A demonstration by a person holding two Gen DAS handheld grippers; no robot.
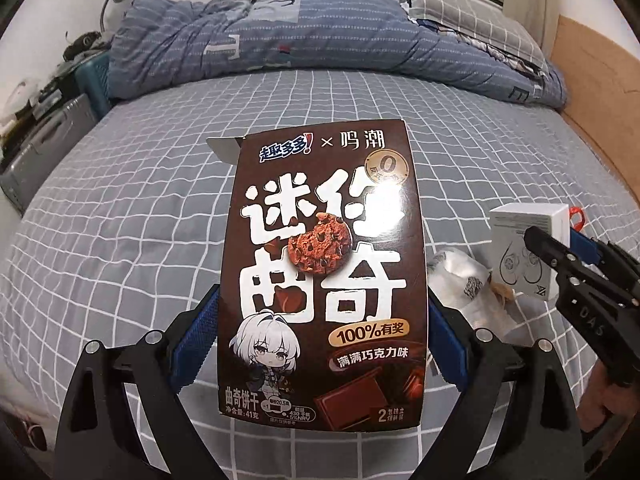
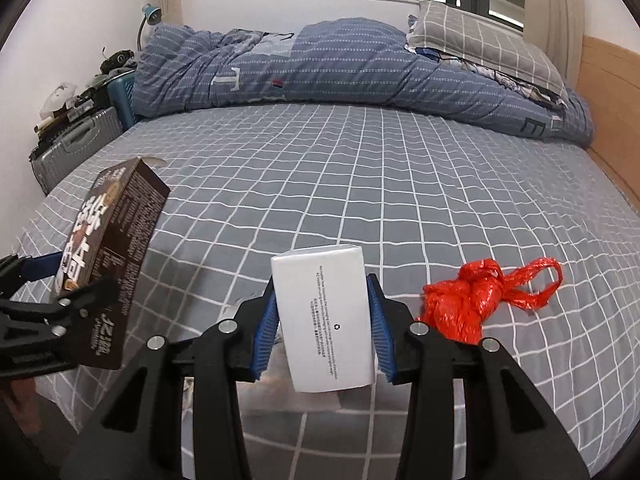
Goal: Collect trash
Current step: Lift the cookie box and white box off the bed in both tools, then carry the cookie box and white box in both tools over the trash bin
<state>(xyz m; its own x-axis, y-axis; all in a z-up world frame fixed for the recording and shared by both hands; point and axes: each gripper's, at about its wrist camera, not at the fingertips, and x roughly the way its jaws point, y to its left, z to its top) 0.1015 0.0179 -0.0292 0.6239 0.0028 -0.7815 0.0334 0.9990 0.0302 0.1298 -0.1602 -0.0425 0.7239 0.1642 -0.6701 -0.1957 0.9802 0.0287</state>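
Note:
My left gripper is shut on a brown cookie box, held upright above the grey checked bed; the same cookie box shows at the left of the right wrist view. My right gripper is shut on a small white box, its blue pads pressing both sides; in the left wrist view that white box sits at the right with the right gripper on it. A knotted red plastic bag lies on the sheet just right of it. A clear crumpled wrapper lies under the white box.
A rolled blue quilt and a checked pillow lie across the far end of the bed. A grey suitcase and cluttered items stand off the left edge. A wooden bed frame runs along the right.

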